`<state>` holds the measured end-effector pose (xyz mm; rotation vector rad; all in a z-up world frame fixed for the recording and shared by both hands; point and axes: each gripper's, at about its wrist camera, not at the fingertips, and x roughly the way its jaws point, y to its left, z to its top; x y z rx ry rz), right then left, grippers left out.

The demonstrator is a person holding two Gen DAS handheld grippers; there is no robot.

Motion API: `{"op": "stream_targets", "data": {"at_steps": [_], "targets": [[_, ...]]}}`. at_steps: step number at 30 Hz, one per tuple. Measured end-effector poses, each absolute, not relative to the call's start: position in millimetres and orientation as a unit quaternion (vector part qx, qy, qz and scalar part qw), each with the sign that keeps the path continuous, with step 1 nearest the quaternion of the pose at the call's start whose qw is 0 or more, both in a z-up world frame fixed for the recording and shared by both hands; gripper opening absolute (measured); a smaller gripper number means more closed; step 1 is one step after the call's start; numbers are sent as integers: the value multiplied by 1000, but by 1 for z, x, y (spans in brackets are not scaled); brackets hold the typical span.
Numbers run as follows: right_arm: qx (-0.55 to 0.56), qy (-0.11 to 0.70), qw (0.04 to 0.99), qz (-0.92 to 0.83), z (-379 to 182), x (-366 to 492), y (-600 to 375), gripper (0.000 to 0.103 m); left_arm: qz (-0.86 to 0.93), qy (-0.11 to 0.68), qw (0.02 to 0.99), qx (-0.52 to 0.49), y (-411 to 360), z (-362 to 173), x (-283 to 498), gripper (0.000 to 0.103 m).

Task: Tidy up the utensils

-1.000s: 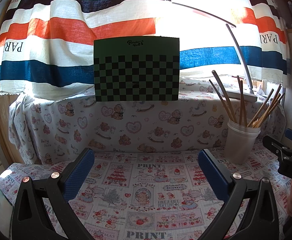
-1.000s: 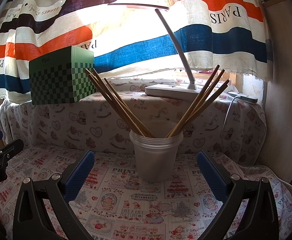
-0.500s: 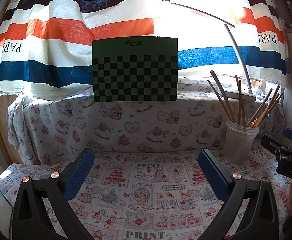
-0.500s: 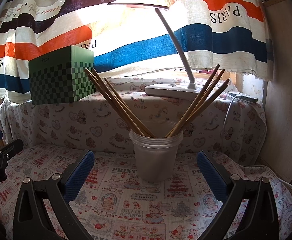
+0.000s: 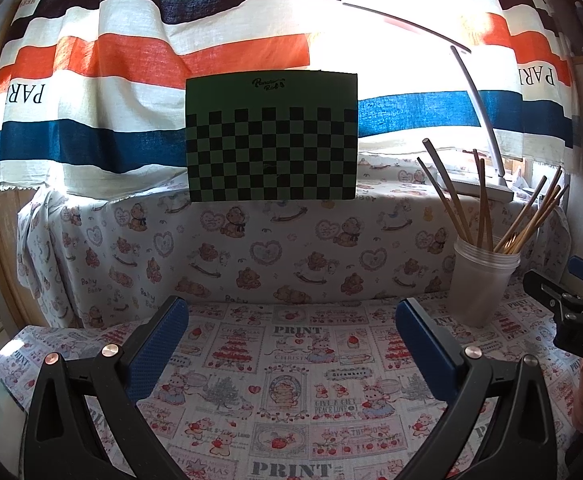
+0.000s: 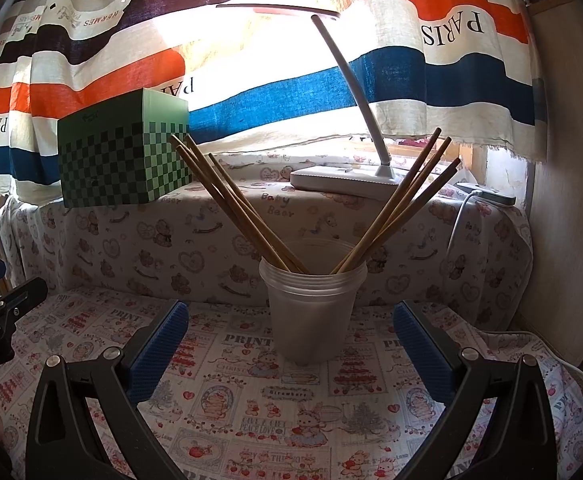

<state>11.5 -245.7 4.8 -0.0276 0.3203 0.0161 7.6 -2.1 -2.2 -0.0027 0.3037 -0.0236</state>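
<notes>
Chopsticks (image 6: 247, 216) upright in cup (image 6: 311, 316), tips splayed outward

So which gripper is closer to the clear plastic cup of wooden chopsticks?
Right. The right gripper faces the clear plastic cup head-on; the left gripper sits off to its left.

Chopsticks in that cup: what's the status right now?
Left gripper open, empty. Right gripper open, facing cup. Chopsticks splayed inside. Nothing between.
</notes>
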Motion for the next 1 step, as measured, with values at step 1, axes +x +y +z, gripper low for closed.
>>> {"op": "stream_targets", "data": {"at_steps": [1], "targets": [[-14,160,987,8,5,11,-246,103,-12,151,988,-2,-2,-2,8,103]]}}
